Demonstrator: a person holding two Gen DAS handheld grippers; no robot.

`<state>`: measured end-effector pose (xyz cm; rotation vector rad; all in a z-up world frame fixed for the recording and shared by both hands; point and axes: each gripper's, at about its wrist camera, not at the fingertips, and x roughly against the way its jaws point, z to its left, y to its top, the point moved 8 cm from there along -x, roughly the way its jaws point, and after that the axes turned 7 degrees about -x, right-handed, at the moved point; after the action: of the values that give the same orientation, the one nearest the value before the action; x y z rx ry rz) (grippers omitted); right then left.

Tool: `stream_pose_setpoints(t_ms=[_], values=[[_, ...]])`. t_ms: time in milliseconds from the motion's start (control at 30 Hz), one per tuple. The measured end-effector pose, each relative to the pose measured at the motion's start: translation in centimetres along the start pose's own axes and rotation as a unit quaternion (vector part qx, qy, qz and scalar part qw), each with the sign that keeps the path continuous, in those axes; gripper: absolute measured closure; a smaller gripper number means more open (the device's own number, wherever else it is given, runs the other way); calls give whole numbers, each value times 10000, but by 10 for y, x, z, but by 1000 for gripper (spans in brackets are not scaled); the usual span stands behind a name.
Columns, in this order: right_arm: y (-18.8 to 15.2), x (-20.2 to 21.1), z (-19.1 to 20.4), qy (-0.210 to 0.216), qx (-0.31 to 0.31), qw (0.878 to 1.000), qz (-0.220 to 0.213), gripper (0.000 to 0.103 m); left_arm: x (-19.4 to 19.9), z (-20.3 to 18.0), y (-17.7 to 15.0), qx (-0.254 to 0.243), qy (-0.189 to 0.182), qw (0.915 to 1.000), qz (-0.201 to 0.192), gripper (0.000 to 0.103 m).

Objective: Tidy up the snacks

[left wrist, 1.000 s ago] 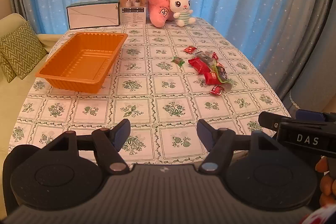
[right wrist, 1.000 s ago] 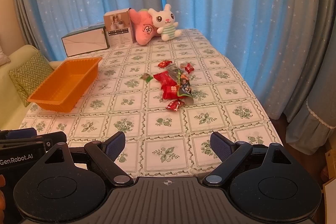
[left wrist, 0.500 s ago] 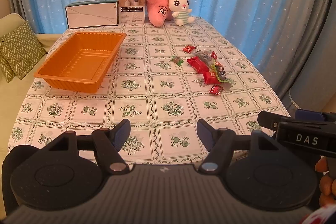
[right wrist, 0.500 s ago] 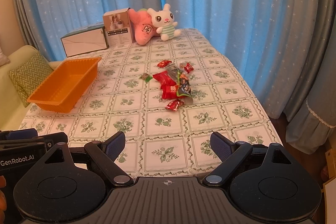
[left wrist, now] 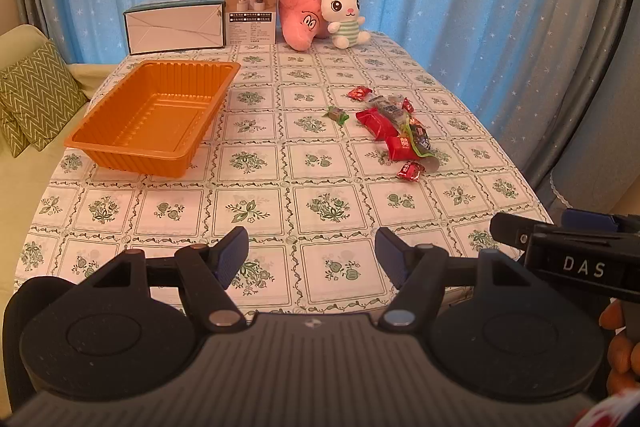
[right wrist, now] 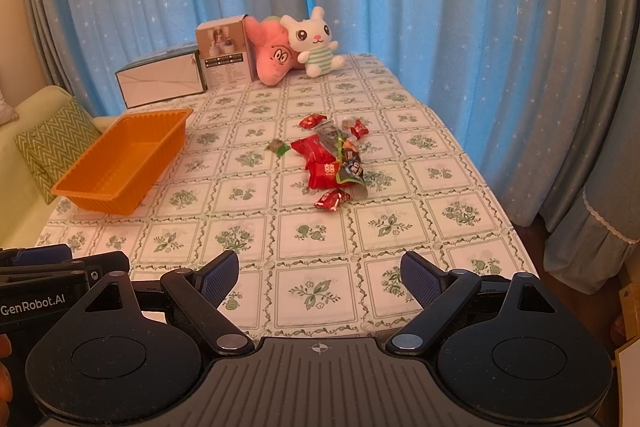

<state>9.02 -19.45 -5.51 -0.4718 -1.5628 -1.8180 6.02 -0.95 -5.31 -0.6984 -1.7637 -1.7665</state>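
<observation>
Table view shifted slightly; snacks [right wrist: 332, 163] lie heaped.

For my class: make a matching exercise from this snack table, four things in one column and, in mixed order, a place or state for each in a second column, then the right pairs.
Things:
1. orange tray
2. white rabbit toy
3. green-wrapped candy
4. left gripper

Places or states:
A. lies alone on the cloth between the tray and the red packets
B. open, holding nothing
C. empty, on the left side of the table
D. sits at the far end, beside the pink plush

Pairs: 1-C, 2-D, 3-A, 4-B
</observation>
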Motion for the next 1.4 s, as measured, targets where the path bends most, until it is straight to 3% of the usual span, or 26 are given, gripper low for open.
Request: stream_pose_setpoints(t_ms=[633,867,1133,1200,1400], values=[[1,-12,-16,-165,-93,9998,-27,15,-13,-3,5,39,-181,9998,-1,36],[5,-35,-35,-326,-255,9991,-103,15,-51,3,17,11,-227,9997,95,36],[13,-70,-50,-414,-378,9984,-106,16,-99,-11,33,-151,-520,9984,166,36],[16,-80,-55,-425,-409,9982,-79,27,-113,-18,37,-199,-628,9976,193,37],[25,-108,-75,-516,-545,9972,-28,31,-158,-45,46,-413,-1034,9935,256,46]])
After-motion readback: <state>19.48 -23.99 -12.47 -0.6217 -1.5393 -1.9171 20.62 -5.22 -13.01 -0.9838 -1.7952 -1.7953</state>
